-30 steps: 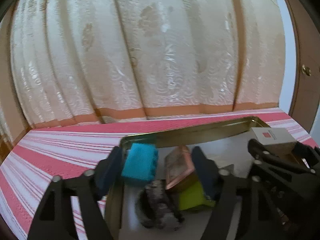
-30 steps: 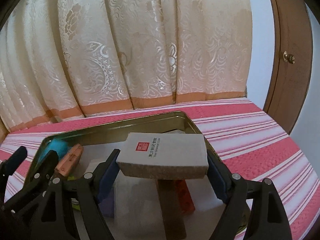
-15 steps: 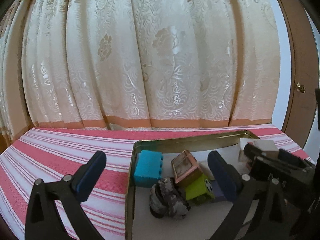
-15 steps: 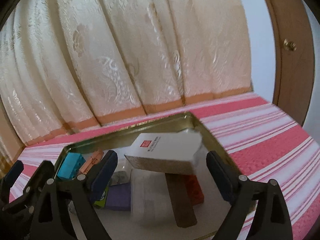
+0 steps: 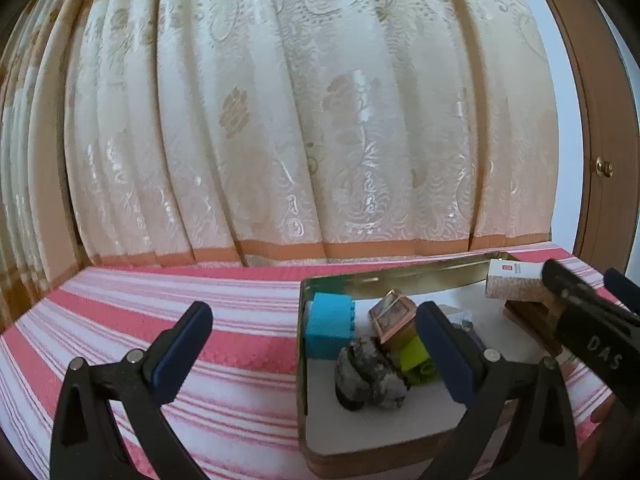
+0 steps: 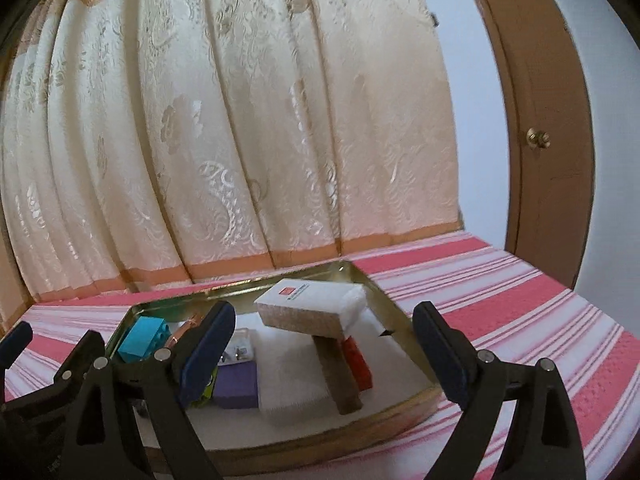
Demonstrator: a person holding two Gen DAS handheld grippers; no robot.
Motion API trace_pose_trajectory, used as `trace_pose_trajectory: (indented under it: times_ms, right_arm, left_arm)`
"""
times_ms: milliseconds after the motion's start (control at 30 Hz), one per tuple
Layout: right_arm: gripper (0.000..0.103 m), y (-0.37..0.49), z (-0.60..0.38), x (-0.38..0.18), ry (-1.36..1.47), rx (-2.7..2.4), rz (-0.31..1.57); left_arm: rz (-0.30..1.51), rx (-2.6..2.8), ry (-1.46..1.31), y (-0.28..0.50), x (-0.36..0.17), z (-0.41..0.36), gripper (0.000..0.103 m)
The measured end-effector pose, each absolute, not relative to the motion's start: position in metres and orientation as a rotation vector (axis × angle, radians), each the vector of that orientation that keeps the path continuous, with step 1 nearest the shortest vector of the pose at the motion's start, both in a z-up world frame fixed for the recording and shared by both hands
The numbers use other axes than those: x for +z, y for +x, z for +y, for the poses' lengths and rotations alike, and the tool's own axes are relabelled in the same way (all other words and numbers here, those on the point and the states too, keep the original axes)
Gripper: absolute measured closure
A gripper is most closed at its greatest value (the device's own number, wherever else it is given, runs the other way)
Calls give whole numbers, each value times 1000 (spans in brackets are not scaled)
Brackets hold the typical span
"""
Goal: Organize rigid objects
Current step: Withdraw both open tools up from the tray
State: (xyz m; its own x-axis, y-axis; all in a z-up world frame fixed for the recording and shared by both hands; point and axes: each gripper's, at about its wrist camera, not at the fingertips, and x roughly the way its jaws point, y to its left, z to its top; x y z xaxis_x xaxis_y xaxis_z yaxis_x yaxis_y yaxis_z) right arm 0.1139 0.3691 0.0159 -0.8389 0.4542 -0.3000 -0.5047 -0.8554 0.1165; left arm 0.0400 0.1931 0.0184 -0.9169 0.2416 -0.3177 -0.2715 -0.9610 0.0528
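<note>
Left tool [image 5: 312,344]: jaws just spread wide, gripping nothing.
Right tool [image 6: 324,344]: jaws just spread wide, empty.
Gold metal tray [image 6: 240,286]: holds turquoise plastic brick [image 5: 330,330], white rectangular box [image 6: 310,306].

The tray [image 6: 372,280] has a shiny gold-brass rim and a white floor. Inside it, a bright turquoise brick [image 5: 330,330] sits at the tray's left end, beside a mottled black-and-grey stone [image 5: 368,376], a lime-green block [image 5: 416,358] and a copper-pink framed box [image 5: 394,316]. Toward the tray's middle lies a purple block [image 6: 236,384]; at the tray's right end are a red brick [image 6: 358,362], a dark brown bar [image 6: 340,376] and a white box [image 6: 308,308] with a small red square and speckled tan sides. Under the tray, the cloth [image 5: 224,312] is striped pink-red and white. Behind the tray hangs a cream curtain [image 5: 300,120] with floral damask and an orange hem band. Each tool shows black arms with dark blue pads [image 6: 206,350].
</note>
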Motion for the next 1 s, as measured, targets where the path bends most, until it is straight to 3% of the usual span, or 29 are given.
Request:
trace_pose_trajectory:
  times_ms: [400, 1000]
  right_arm:
    - [11, 143, 338, 20, -286, 2607, 135]
    - [11, 162, 333, 24, -197, 2601, 161]
  left_arm:
    - [130, 2829, -420, 59, 19, 181, 0]
    - [198, 2850, -392, 69, 21, 185, 0]
